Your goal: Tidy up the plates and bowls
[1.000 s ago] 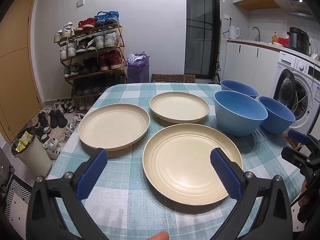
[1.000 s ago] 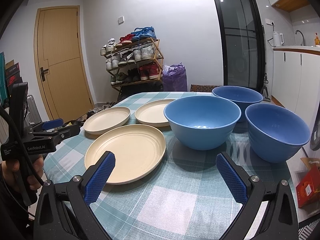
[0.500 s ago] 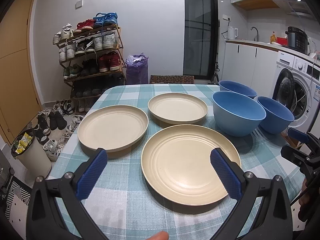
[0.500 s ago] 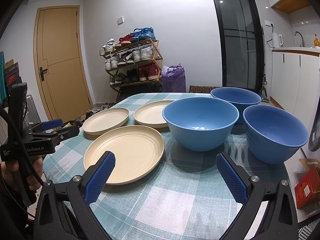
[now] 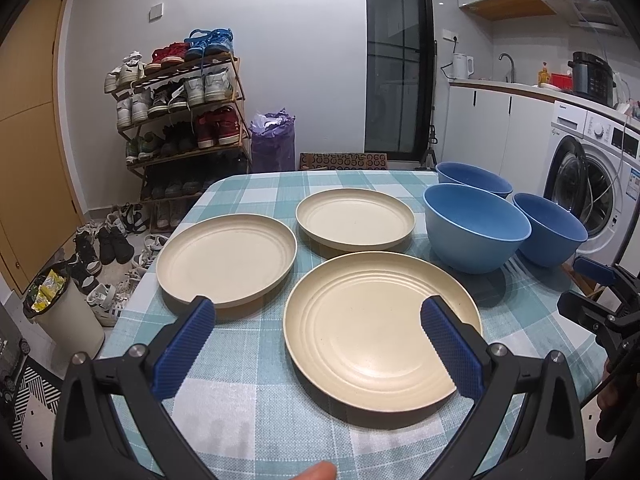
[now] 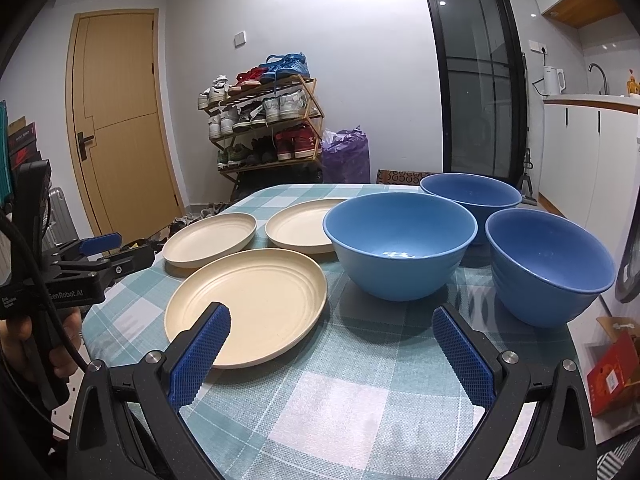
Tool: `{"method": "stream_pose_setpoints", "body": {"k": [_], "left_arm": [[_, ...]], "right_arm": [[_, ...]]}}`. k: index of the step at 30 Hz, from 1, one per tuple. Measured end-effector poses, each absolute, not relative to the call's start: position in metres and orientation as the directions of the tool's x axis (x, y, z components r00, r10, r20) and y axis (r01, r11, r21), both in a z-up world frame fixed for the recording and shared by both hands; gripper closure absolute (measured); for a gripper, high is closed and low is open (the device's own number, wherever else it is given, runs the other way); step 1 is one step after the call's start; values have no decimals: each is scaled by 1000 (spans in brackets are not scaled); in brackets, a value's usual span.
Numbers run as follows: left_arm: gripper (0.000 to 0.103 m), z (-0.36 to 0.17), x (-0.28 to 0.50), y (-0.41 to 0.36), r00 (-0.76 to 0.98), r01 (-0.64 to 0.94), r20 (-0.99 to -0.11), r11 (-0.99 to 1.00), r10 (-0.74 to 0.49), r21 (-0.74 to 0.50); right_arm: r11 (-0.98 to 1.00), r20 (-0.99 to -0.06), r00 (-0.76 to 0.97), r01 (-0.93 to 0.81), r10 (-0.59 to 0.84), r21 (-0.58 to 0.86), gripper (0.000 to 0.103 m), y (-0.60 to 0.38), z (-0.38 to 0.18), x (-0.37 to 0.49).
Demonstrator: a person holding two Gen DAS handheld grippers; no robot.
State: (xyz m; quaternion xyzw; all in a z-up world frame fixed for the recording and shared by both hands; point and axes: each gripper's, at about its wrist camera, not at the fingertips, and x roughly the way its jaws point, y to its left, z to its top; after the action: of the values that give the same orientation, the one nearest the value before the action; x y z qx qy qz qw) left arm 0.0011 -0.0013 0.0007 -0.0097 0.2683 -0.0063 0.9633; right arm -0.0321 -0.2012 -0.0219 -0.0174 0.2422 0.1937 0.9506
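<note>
Three cream plates lie on the checked table (image 5: pixel 256 416): a large near plate (image 5: pixel 380 332) (image 6: pixel 252 300), a left plate (image 5: pixel 226 258) (image 6: pixel 210 238) and a far plate (image 5: pixel 355 218) (image 6: pixel 298 226). Three blue bowls stand to their right: a middle bowl (image 5: pixel 476 226) (image 6: pixel 400 240), a far bowl (image 5: pixel 472 176) (image 6: pixel 472 196) and a right bowl (image 5: pixel 550 226) (image 6: pixel 548 264). My left gripper (image 5: pixel 316 350) is open above the near plate's left half, holding nothing. My right gripper (image 6: pixel 330 354) is open over bare cloth in front of the middle bowl.
A shoe rack (image 5: pixel 180 120), a purple bag (image 5: pixel 272 144) and a bin (image 5: pixel 60 308) stand on the floor beyond the table's left and far edges. A washing machine (image 5: pixel 592 184) is on the right. A hand (image 6: pixel 24 332) holds the left gripper's handle.
Both views have shifted only slightly; the plates and bowls sit a little lower in the frames. Nothing on the table moved and both grippers stay open.
</note>
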Motion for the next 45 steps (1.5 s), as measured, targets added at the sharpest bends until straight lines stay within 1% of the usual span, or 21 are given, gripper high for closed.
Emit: {"method": "stream_pose_setpoints", "body": {"k": [10, 19, 24, 30, 34, 45], "left_arm": [[0, 4, 2, 0, 860, 1, -510, 1000, -11, -19], [0, 13, 14, 4, 857, 2, -514, 999, -21, -37], [0, 22, 22, 7, 861, 0, -509, 1000, -16, -31], [0, 29, 38, 11, 847, 21, -529, 999, -45, -50], [0, 31, 52, 13, 837, 34, -544, 998, -59, -56], [0, 44, 78, 14, 840, 49, -539, 998, -68, -49]], "right_arm": [[922, -467, 807, -385, 362, 49, 0, -198, -16, -33], [914, -491, 779, -391, 390, 106, 0, -193, 1, -19], [902, -486, 772, -422, 410, 89, 0, -185, 14, -13], [894, -499, 753, -432, 429, 117, 0, -183, 26, 1], [893, -493, 758, -439, 426, 97, 0, -178, 38, 11], [897, -493, 768, -437, 409, 64, 0, -167, 64, 44]]}}
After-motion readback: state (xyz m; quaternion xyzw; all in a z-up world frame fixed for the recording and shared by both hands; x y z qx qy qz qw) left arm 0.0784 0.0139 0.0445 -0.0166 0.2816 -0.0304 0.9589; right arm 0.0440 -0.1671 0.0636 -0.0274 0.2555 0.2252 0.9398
